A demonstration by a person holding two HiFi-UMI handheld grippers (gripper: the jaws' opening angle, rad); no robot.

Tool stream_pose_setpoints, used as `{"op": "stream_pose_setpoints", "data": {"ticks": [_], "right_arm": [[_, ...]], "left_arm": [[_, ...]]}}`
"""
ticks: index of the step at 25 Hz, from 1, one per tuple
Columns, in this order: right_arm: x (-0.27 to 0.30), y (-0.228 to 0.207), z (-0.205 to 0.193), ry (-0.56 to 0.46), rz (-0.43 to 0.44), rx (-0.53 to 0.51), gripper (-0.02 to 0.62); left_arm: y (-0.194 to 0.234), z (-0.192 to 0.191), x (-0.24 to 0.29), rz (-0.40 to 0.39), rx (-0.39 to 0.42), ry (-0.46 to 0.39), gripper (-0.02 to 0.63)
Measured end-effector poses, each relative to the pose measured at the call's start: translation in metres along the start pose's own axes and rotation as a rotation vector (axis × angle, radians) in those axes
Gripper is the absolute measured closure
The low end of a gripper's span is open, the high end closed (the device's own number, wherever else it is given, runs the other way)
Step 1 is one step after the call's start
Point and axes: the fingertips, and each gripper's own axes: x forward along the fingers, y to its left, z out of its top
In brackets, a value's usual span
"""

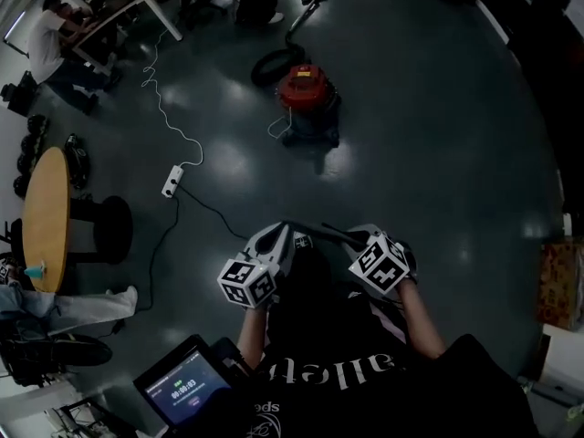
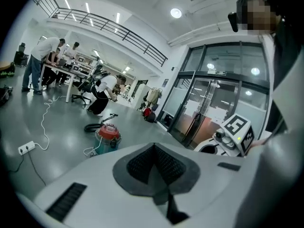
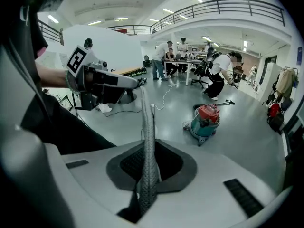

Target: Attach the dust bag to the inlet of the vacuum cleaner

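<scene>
Between the pads of the right gripper [image 3: 148,148] stands the dust bag [image 3: 146,122], a thin grey woven sheet seen edge-on, and those jaws are clenched tight on it! The bag's edge rises straight up out of the grip, right in front of the person's chest. Over to the left gripper [image 2: 154,147]: jaws pressed together too, pads meeting in a single line, though whether it has any of the bag pinched I cannot tell. Both grippers sit side by side, close in to the person's body, marker cubes facing up in the head view.

Now look out across the floor, because the vacuum cleaner [image 1: 308,99] is well apart from all this. It stands upright on the dark glossy floor [image 1: 438,153], red lid on a blue-green drum, with its black hose [image 1: 274,62] looped beside it. A white cable [image 1: 169,117] snakes across the floor to a power strip [image 1: 172,181] on the left of the head view. Further left, a round wooden table [image 1: 46,217]. At the far desks [image 3: 183,63] several people [image 3: 161,58] stand or lean in. The left gripper view catches tall glass doors [image 2: 213,99] off to the side.
</scene>
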Motion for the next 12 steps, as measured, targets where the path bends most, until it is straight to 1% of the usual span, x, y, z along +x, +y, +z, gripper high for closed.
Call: {"op": "stream_pose_setpoints", "data": {"ticks": [4,8,10,12], "right_arm": [[0.043,-0.039,0.038,0.047,0.001,0.008,0.554],[0.08,-0.081,0.079,0.043,-0.002,0.035,0.554],[0.095,-0.098,0.094,0.045,-0.003,0.055,0.554],[0.106,-0.112,0.103,0.059,-0.006,0.048,0.554]], "left_arm": [[0.056,0.04,0.035,-0.037,-0.004,0.016,0.601],[0.112,0.076,0.073,-0.064,-0.012,0.033,0.601],[0.134,0.085,0.092,-0.075,-0.024,0.044,0.601],[0.148,0.087,0.11,-0.089,-0.038,0.056,0.601]]}}
